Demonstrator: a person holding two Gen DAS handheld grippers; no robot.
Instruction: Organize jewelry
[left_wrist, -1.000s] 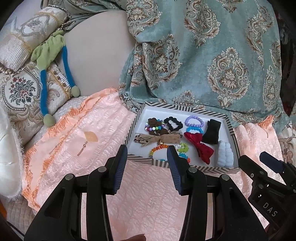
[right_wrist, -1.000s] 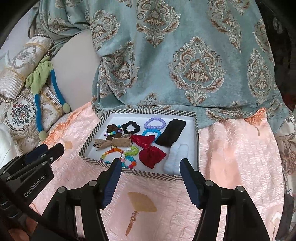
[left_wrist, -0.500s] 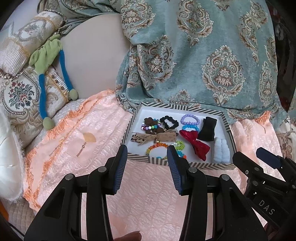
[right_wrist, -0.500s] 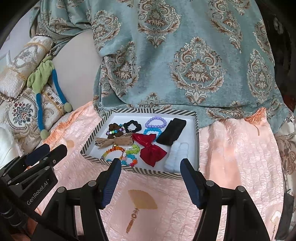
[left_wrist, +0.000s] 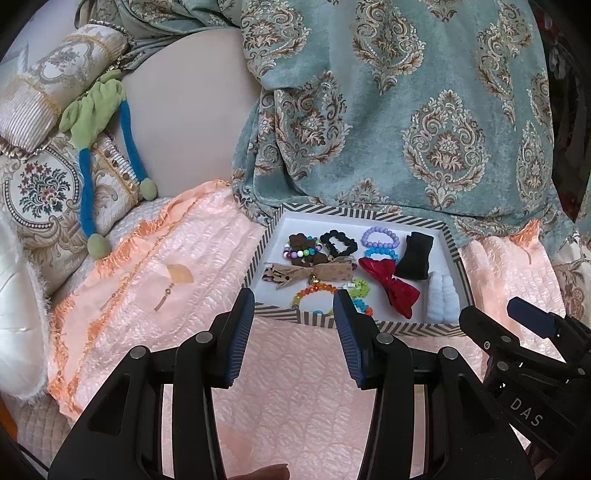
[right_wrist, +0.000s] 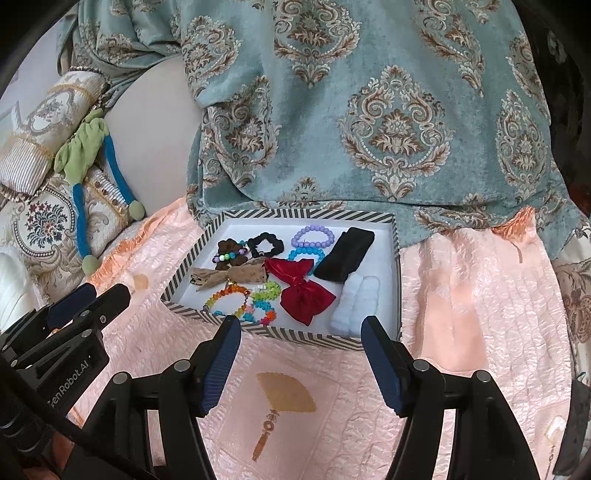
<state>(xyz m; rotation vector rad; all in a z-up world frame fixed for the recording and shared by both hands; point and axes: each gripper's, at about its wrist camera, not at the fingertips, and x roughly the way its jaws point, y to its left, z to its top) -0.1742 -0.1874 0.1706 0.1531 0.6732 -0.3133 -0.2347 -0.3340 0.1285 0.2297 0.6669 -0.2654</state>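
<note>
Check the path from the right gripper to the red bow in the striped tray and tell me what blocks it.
Only the tray's striped near wall lies between the open right gripper and the red bow. The bow lies uncovered, with the white fluffy piece beside it and beaded bracelets on the other side, so approach from above.

Both tools are matte black plastic. The left claw (left_wrist: 293, 317) has ribbed dark-blue finger pads (left_wrist: 242, 332), round silver pivot screws and white "GenRobot.AI" lettering. The right claw (right_wrist: 301, 349) matches it, marked "DAS" in white.
</note>
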